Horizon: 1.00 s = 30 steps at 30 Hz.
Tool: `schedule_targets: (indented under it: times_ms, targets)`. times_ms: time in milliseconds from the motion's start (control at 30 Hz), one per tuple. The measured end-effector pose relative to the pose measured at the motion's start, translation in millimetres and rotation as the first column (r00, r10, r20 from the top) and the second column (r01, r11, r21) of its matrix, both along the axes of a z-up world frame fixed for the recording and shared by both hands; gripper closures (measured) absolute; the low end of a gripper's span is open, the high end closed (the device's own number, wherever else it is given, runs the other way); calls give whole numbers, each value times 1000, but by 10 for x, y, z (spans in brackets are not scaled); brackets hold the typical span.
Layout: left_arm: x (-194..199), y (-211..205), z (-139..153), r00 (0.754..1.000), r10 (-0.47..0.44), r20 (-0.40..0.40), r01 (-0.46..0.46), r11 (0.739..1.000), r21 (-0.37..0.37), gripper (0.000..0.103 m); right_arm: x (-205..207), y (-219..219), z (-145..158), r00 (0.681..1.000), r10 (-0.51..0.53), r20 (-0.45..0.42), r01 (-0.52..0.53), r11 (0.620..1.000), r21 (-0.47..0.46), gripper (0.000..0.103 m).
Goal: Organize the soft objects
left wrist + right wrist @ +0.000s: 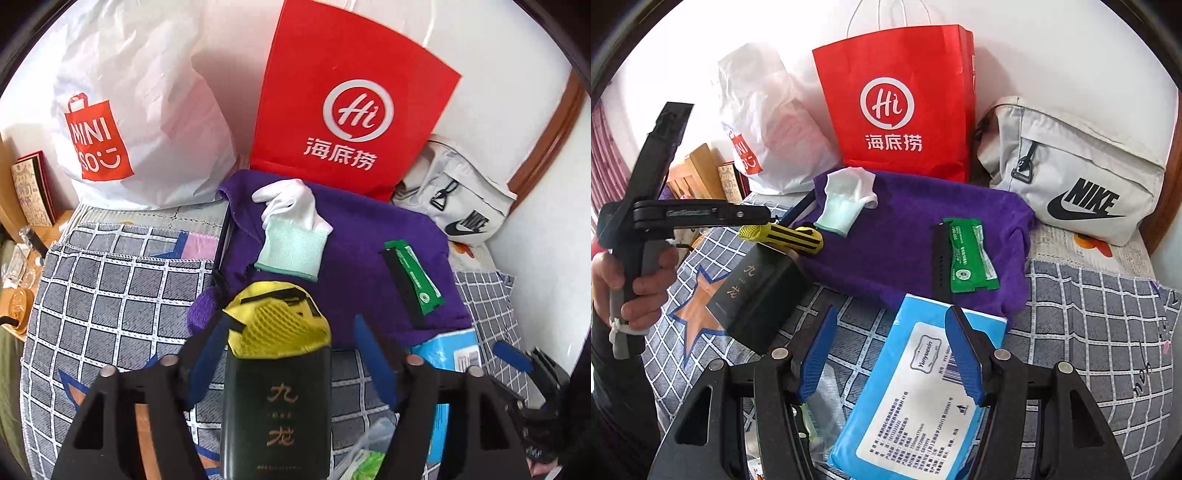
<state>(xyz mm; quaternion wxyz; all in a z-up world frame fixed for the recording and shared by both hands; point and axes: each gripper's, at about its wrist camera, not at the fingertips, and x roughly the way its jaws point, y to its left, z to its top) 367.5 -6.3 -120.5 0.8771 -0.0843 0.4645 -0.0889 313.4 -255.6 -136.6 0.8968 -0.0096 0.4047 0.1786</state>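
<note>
A purple towel [351, 258] [905, 236] lies on the bed. On it are a white glove with a pale green cuff [291, 229] [846, 199] and a green packet [413, 277] [971, 254]. My left gripper [289, 315] [764, 218] is open above a tilted black box [277, 406] [753, 295]. A yellow and black glove [277, 317] [786, 236] rests on the box's far end, just under the fingertips. My right gripper [892, 310] [517, 358] hangs open over a blue wipes pack [916, 387] [447, 347], which lies flat beneath it.
Against the wall stand a red paper bag [897, 103], a white plastic shopping bag [129, 110] and a grey Nike pouch [1071, 177]. The checked bedcover [110, 295] spreads to the left. A clear plastic bag [820, 406] lies near the grippers. A wooden bed frame [546, 133] borders the right.
</note>
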Motion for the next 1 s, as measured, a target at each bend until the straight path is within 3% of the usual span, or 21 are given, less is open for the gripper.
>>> schedule_targets:
  times_ms: [300, 400, 567, 700, 767, 1000]
  targets:
    - [78, -242, -244, 1000, -19, 10, 16, 981, 192, 32, 17, 39, -102, 1000, 17, -11, -16, 1000, 19, 43]
    - [129, -278, -234, 998, -6, 61, -9, 972, 236, 45, 43, 9, -153, 1000, 12, -20, -12, 1000, 11, 43]
    - [314, -369, -172, 995, -59, 82, 47, 990, 136, 50, 129, -84, -216, 999, -8, -35, 8, 1000, 20, 43]
    - [471, -551, -205, 994, -80, 80, 69, 989, 130, 50, 201, -138, -278, 999, -18, -49, 19, 999, 34, 43]
    - [530, -630, -189, 992, -75, 105, 57, 985, 163, 48, 219, -145, -296, 999, -18, -50, 19, 999, 33, 43]
    - [826, -543, -218, 999, -10, 37, 6, 994, 112, 38, 248, -157, -291, 999, -8, -41, 8, 1000, 21, 43]
